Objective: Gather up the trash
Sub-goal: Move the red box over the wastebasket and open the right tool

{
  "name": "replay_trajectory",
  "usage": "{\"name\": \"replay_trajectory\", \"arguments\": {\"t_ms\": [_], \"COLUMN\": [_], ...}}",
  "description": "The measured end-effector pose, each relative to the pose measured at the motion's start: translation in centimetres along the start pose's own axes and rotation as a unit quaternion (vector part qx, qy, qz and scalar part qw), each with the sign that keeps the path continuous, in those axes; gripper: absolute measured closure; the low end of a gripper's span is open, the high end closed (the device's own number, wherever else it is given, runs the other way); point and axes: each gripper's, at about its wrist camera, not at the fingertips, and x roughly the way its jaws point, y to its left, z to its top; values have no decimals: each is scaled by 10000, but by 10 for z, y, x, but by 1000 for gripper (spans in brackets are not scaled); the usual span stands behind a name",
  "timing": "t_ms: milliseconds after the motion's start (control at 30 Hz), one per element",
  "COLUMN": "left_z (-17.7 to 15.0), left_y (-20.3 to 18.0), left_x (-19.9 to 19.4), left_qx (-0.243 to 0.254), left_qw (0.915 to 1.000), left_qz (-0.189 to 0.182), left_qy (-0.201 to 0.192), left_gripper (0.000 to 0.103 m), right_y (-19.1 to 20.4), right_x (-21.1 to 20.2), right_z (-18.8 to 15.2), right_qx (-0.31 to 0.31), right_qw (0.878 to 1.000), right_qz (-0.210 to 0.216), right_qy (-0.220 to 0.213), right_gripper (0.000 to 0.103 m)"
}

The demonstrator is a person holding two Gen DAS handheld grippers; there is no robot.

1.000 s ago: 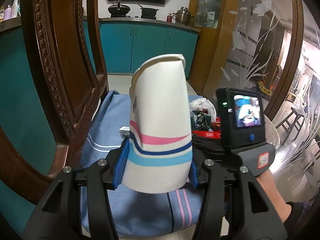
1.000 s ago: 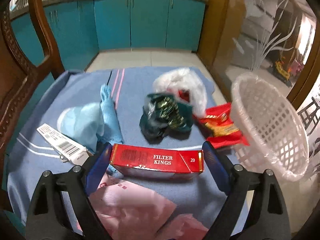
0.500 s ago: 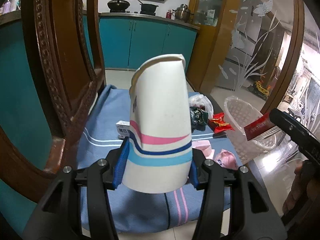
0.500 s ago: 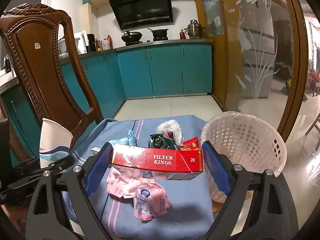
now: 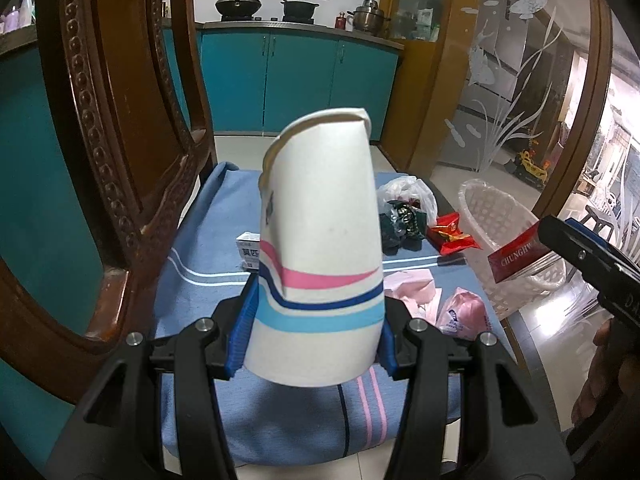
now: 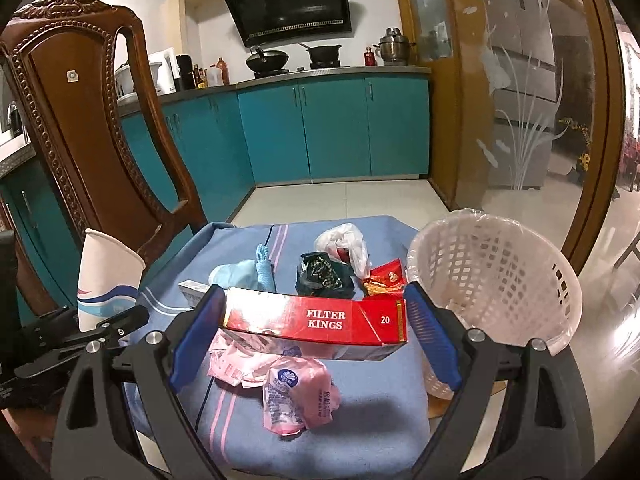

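**Trash items in hand, chair-seat collection**

Raised since the earlier frame: right gripper [image 6: 314,334], lifted clear of the blue cloth [image 6: 372,408], jaws wide, clamped on red cigarette box [image 6: 320,322] left of white basket [image 6: 496,280]. Left gripper [image 5: 312,346]: jaws half-spread, pinching upright paper cup [image 5: 320,248]. Pink wrappers [image 6: 296,392] lie near; dark bag [image 6: 324,276] farther.

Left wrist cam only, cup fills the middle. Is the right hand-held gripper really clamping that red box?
Observer: Yes. Right wrist view shows both pads of the right hand-held gripper pressing the ends of the red box.
Operator: Anything behind my cup?
Observer: A light blue glove lies on the blue cloth.
Operator: Box over the basket?
Observer: Seemingly not; the white basket stands to the box's right.
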Motion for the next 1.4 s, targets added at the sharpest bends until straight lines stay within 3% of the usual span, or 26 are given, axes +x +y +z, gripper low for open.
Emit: {"name": "replay_trajectory", "arguments": {"t_ms": [433, 500, 633, 733, 933, 1067, 1167, 1200, 1400], "left_z": [0, -1, -1, -1, 0, -1, -1, -1, 0], "left_y": [2, 2, 4, 6, 5, 3, 2, 2, -5], "left_x": [0, 0, -2, -3, -2, -1, 0, 0, -1], "left_qx": [-14, -16, -26, -37, -41, -25, -15, -9, 82], "left_qw": [10000, 10000, 10000, 10000, 10000, 10000, 10000, 10000, 10000], "left_qz": [15, 15, -1, 3, 5, 3, 8, 7, -18], "left_qy": [9, 9, 14, 3, 10, 7, 26, 29, -6], "left_gripper": [52, 52, 52, 52, 52, 52, 52, 52, 52], "right_y": [4, 0, -41, -93, -173, -180, -173, -168, -134], "right_x": [4, 0, -20, -20, 13, 23, 30, 27, -51], "right_z": [-2, 2, 23, 35, 31, 26, 30, 30, 30], "right_qx": [-112, -58, 307, 825, 1564, 1612, 1357, 1307, 1451], "right_qw": [9999, 9999, 9949, 9868, 9724, 9711, 9753, 9764, 9708], "right_qz": [-7, -65, -484, -966, -1632, -1698, -1718, -1687, -865], "right_qy": [62, -112, -826, -1005, -581, -458, -297, -338, -1704], "right_gripper": [15, 15, 15, 15, 15, 14, 4, 4, 3]}}
